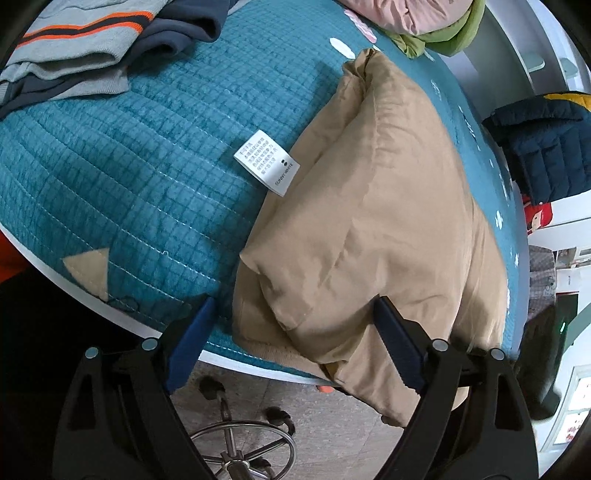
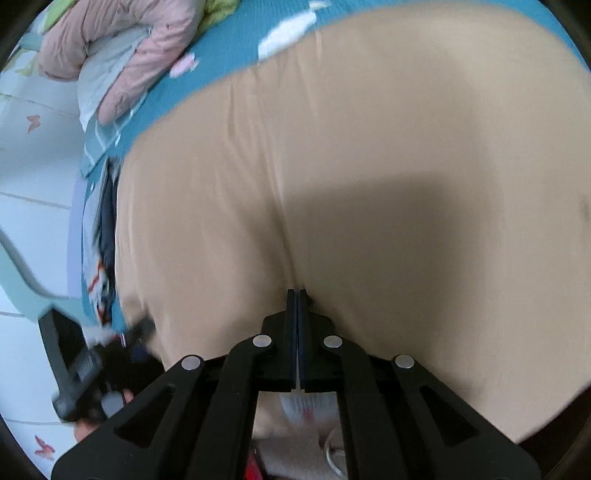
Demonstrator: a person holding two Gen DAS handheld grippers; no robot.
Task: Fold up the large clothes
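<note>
A large tan padded garment [image 1: 373, 221] lies folded on the teal quilted table cover [image 1: 129, 166], its near end hanging over the table edge. A white care label [image 1: 266, 167] sticks out on its left side. My left gripper [image 1: 291, 314] is open, its blue-padded fingers [image 1: 192, 339] either side of the garment's near folded corner, not closed on it. In the right wrist view the tan garment [image 2: 369, 166] fills the frame. My right gripper [image 2: 297, 295] is shut on a pinch of its fabric.
A grey striped sweater and navy clothing [image 1: 81, 48] lie at the far left. A pink jacket [image 1: 406, 14] and green cloth sit at the far edge; the pink jacket also shows in the right wrist view [image 2: 122, 55]. A swivel chair base [image 1: 236, 443] stands below the table edge.
</note>
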